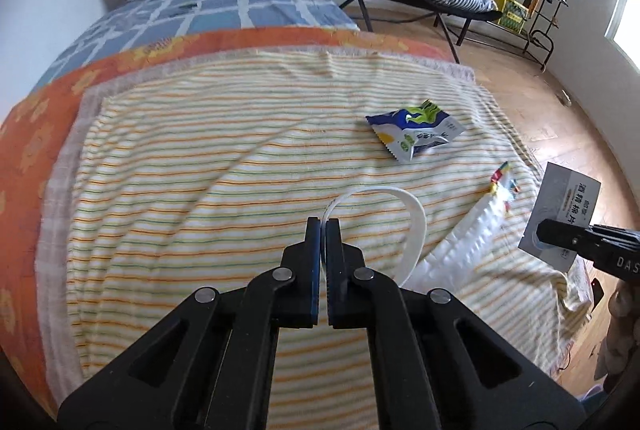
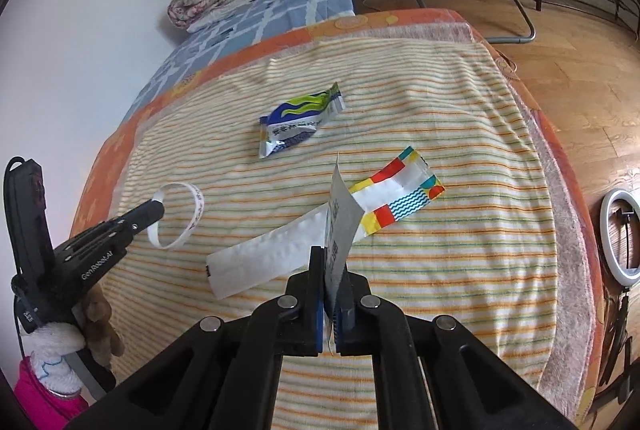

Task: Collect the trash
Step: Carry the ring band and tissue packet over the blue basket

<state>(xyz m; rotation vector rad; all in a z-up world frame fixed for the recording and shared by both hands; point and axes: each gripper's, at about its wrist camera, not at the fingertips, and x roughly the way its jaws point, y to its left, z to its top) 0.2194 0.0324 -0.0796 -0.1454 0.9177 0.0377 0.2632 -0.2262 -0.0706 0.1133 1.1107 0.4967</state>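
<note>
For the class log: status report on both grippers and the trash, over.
Left gripper shut on white band. Right gripper shut on grey sachet. Blue wrapper, long colourful wrapper remain on blanket. Nothing blocking.

Soft, even daylight fills both views. A window at the right edge of the left wrist view is blown out white. Shadows on the striped blanket are faint. Fisheye distortion bends the edges, with black vignetted corners. Focus is mostly sharp.

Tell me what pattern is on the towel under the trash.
The towel has thin orange, yellow and green stripes on cream, seen best in the right wrist view.
</note>
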